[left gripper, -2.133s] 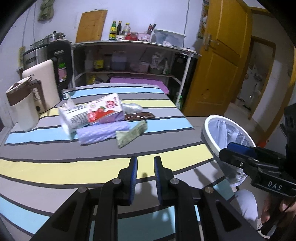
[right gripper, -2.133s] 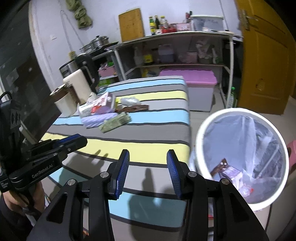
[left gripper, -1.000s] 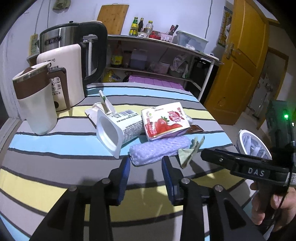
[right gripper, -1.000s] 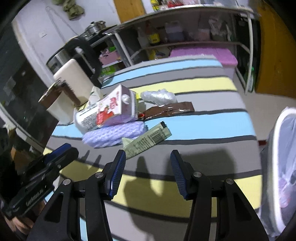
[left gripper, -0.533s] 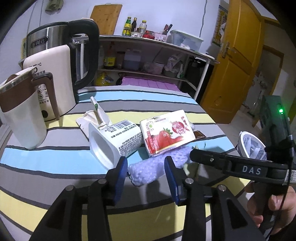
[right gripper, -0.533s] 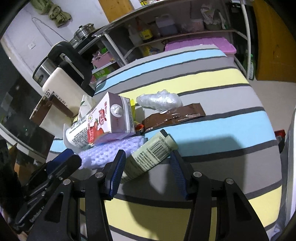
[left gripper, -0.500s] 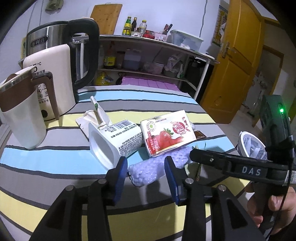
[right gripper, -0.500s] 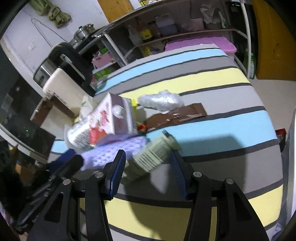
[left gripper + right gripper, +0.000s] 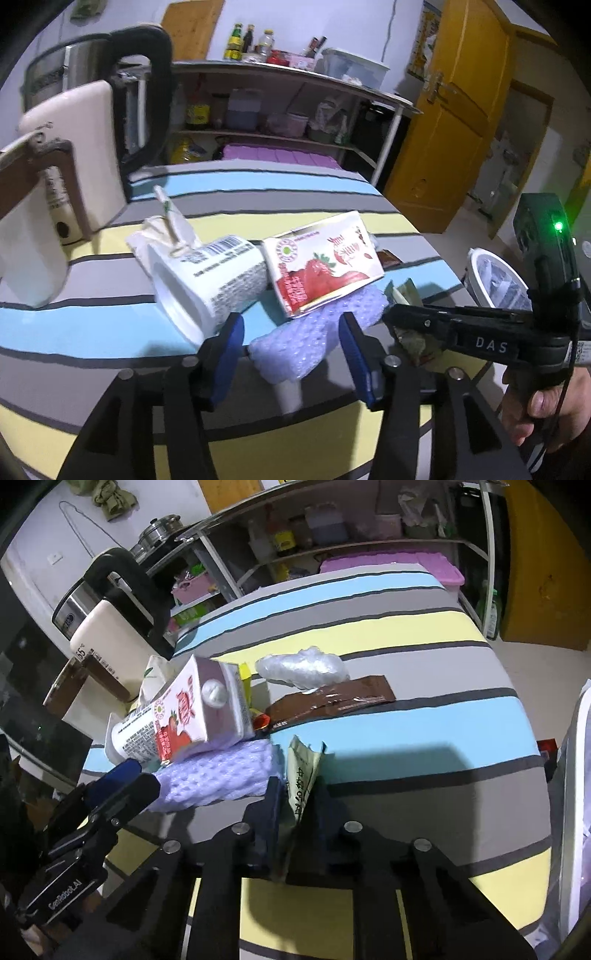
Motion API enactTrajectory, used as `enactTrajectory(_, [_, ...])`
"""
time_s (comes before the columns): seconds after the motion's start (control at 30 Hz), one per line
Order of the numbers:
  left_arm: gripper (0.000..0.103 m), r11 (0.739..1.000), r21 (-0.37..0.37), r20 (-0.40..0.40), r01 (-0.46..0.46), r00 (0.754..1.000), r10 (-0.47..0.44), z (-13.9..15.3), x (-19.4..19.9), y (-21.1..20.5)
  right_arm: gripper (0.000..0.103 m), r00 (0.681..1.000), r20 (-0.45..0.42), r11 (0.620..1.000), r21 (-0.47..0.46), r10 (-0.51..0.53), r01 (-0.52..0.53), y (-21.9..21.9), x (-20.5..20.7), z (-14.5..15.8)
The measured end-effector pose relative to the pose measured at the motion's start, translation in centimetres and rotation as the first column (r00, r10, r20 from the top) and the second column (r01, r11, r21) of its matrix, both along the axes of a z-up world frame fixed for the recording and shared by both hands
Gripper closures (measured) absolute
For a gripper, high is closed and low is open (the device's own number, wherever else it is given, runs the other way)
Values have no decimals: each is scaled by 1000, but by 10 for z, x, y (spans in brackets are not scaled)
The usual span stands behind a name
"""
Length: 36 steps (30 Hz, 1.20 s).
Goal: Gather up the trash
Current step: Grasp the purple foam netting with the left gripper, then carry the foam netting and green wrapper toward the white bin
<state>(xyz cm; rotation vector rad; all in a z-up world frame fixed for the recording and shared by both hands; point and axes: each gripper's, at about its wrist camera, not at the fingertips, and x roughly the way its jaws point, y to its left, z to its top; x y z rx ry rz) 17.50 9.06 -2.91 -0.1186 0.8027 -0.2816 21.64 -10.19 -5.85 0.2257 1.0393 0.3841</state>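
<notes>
Your left gripper [image 9: 291,341] is gaping wide around the near end of the lilac bubble-wrap pad [image 9: 314,334], which is lying under the strawberry carton [image 9: 325,264]. Just right of that pad, your right gripper [image 9: 297,805] is pinching the crumpled pale-green wrapper [image 9: 303,773] upright.
</notes>
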Motion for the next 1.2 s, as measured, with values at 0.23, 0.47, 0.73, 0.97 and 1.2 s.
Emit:
enactTrajectory(0.23, [48,999,15,-54,37,998,-36,-15,6,-10,92,1000,10,1000,2,19,-19,-15,-9,2])
enactTrajectory(0.47, [65,998,52,-58,22,998,-19,-15,-7,-20,92,1000,20,1000,8,24,-24,-30,-20,2])
enactTrajectory(0.73, [80,998,68,-35,17,999,-14,-9,-32,-38,92,999,43,1000,11,15,-15,-47,-33,10])
enactTrajectory(0.97, [81,999,36,-18,7,1000,-7,2,-60,-55,92,996,85,1000,7,15,-16,-61,-52,24])
enactTrajectory(1.2, [81,1000,24,17,2,1000,-2,22,-80,-71,92,991,130,1000,8,13,-14,-75,-75,40])
